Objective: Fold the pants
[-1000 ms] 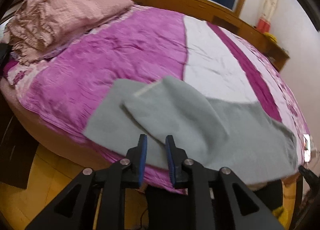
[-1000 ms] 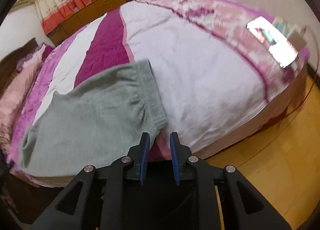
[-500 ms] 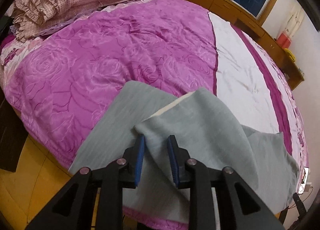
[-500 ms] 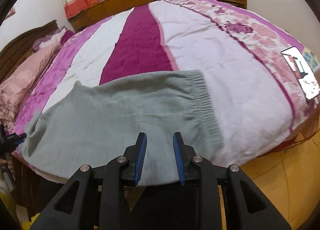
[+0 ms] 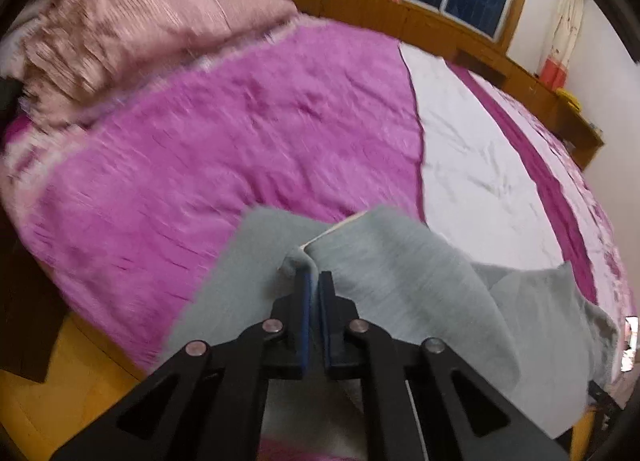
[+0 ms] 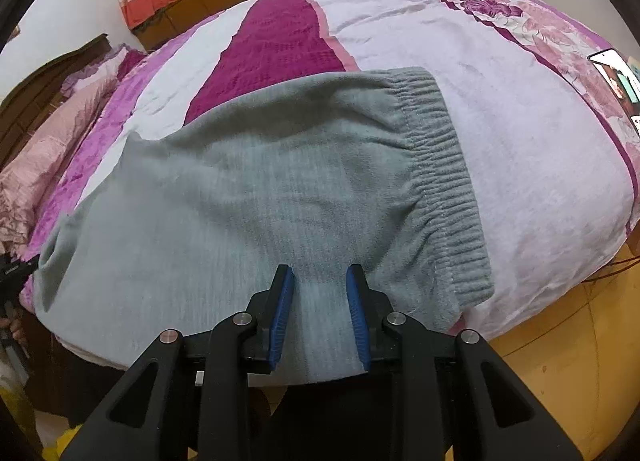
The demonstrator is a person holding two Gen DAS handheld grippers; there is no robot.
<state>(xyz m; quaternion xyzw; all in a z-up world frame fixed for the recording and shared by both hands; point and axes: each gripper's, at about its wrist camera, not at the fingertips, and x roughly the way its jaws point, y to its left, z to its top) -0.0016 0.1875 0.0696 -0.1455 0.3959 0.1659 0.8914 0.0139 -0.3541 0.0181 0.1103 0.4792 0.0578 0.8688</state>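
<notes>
Grey pants lie along the near edge of a bed, with the ribbed waistband at the right. In the left wrist view the pant legs overlap near the bed's front edge. My left gripper is shut on the hem of the upper leg, whose corner bunches up over the left finger. My right gripper is open, its blue pads on either side of the pants' near edge close to the waistband.
The bed has a purple, white and magenta striped cover. A pink quilt is heaped at the head end. A phone lies on the bed at the far right. Wooden floor lies below the bed edge.
My left gripper has closed on the upper leg's hem, which has lifted slightly. My right gripper has moved forward over the pants' near edge and opened wider.
</notes>
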